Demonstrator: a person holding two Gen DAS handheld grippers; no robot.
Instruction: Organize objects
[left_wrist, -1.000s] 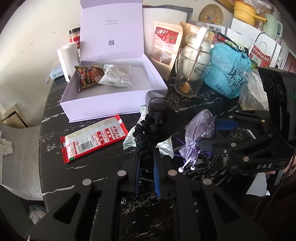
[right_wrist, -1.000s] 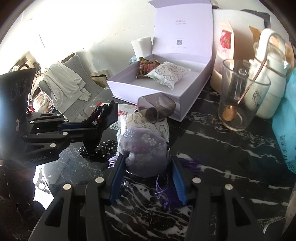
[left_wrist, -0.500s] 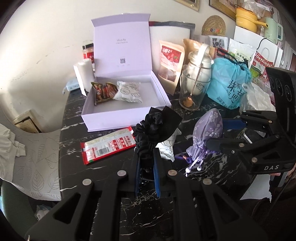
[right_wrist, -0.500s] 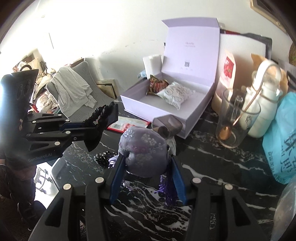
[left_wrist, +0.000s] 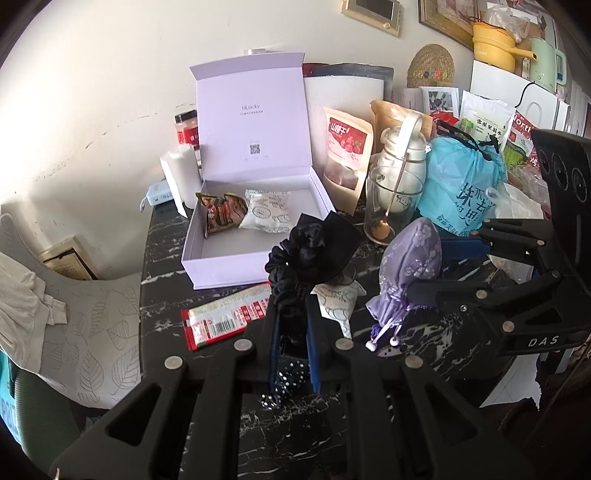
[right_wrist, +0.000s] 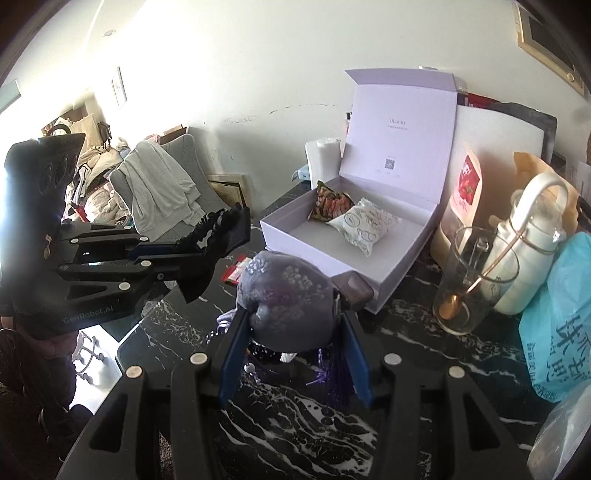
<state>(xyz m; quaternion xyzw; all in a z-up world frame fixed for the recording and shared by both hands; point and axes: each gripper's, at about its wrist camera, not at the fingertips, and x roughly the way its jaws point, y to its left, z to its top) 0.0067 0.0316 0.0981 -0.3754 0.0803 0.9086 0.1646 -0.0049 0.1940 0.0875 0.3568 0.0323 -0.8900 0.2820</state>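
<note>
My left gripper (left_wrist: 291, 295) is shut on a black scrunchie with a bow (left_wrist: 310, 251) and holds it above the black marble table (left_wrist: 166, 258). To its right, my right gripper (left_wrist: 439, 267) is shut on a purple floral drawstring pouch (left_wrist: 410, 262), whose cords hang down. The right wrist view shows the same pouch (right_wrist: 284, 288) between the blue pads of that gripper (right_wrist: 295, 321), and the left gripper (right_wrist: 207, 254) with the scrunchie (right_wrist: 221, 236) at the left. Behind both stands an open lilac box (left_wrist: 221, 273) holding two snack packets (left_wrist: 221, 216). A red packet (left_wrist: 221, 319) and a white patterned packet (left_wrist: 338, 301) lie on the table.
A glass with a spoon (left_wrist: 391, 206), a white jar (right_wrist: 532, 251), a blue bag (left_wrist: 461, 188) and a red fruit pouch (left_wrist: 347, 155) crowd the right of the box. A dark cup (right_wrist: 354, 291) lies against the box front. A paper roll (left_wrist: 181, 173) stands left of it.
Both grippers have risen, each with its item. The scrunchie and the pouch now hang higher above the table, and the box looks farther below.
</note>
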